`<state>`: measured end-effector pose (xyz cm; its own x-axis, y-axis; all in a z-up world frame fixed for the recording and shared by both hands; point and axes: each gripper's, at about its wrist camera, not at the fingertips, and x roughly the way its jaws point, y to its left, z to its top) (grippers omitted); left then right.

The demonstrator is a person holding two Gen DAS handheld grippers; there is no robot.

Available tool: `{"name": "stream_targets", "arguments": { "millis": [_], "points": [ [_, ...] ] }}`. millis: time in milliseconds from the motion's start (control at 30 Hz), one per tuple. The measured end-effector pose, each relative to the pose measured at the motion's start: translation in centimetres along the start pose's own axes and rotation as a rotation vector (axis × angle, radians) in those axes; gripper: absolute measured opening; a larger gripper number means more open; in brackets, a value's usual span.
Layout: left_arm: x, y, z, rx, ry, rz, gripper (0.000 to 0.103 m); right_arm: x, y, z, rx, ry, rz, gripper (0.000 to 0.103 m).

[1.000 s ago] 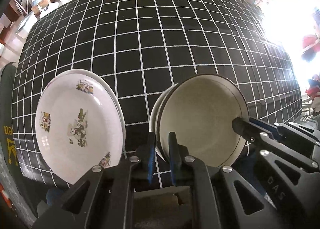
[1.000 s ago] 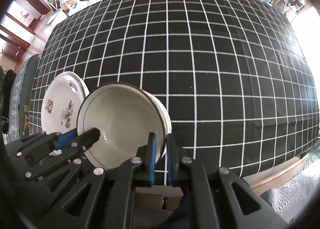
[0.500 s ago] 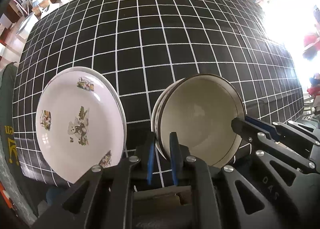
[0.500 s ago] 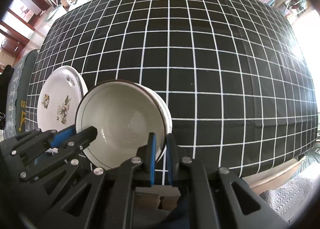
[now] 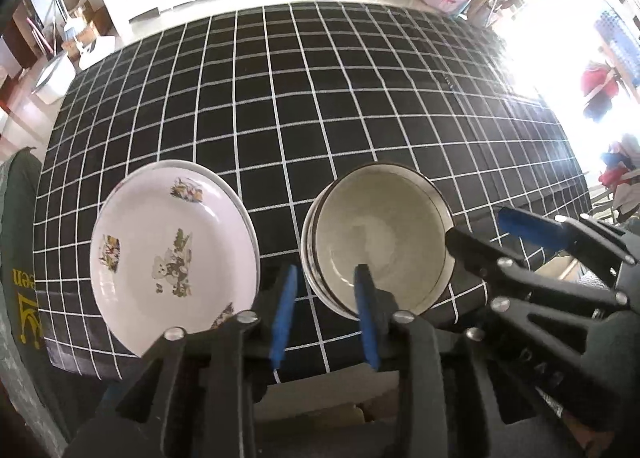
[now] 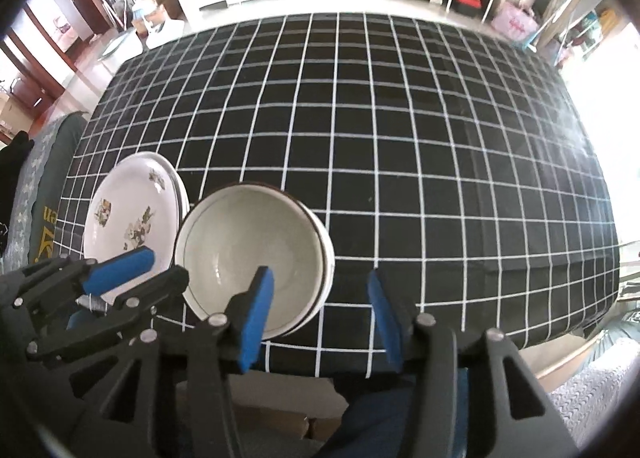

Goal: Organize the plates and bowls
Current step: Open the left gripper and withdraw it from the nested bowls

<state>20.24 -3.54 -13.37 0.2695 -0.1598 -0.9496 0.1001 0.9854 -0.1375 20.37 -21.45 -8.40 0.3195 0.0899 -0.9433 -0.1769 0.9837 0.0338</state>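
Bowls sit nested at the tabletop's six-o'clock edge; left gripper and right gripper fingers are opening, released, straddling the rim. A snag could drag them off.

Readable marks: few, all partial

Raised letters "DAS" on the black body of the right gripper, seen from the left wrist view. Yellow lettering ending in "en", above a yellow emblem, on the dark green cloth at the table's left edge; rest cut off.

Stacked cream bowls upright beside stacked floral plates, apart.
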Motion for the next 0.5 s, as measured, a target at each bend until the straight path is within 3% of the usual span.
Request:
{"name": "stream_targets", "arguments": {
  "millis": [100,267,367,500],
  "points": [
    [-0.8,0.2,-0.7,0.008,-0.030,-0.025,0.039,-0.8,0.0,-0.4,-0.010,-0.022,0.001,0.056],
    [-2.2,0.3,-2.2,0.024,-0.076,-0.040,0.040,-1.9,0.2,-1.4,0.000,-0.070,0.031,0.060],
    [-3.2,0.5,-3.1,0.026,-0.104,-0.069,0.050,-2.5,0.4,-1.8,0.008,-0.092,0.048,0.063],
    [-3.9,0.8,-4.0,0.008,-0.134,-0.099,0.051,-3.2,0.2,-2.4,0.021,-0.140,0.036,0.070]
  ]
}}
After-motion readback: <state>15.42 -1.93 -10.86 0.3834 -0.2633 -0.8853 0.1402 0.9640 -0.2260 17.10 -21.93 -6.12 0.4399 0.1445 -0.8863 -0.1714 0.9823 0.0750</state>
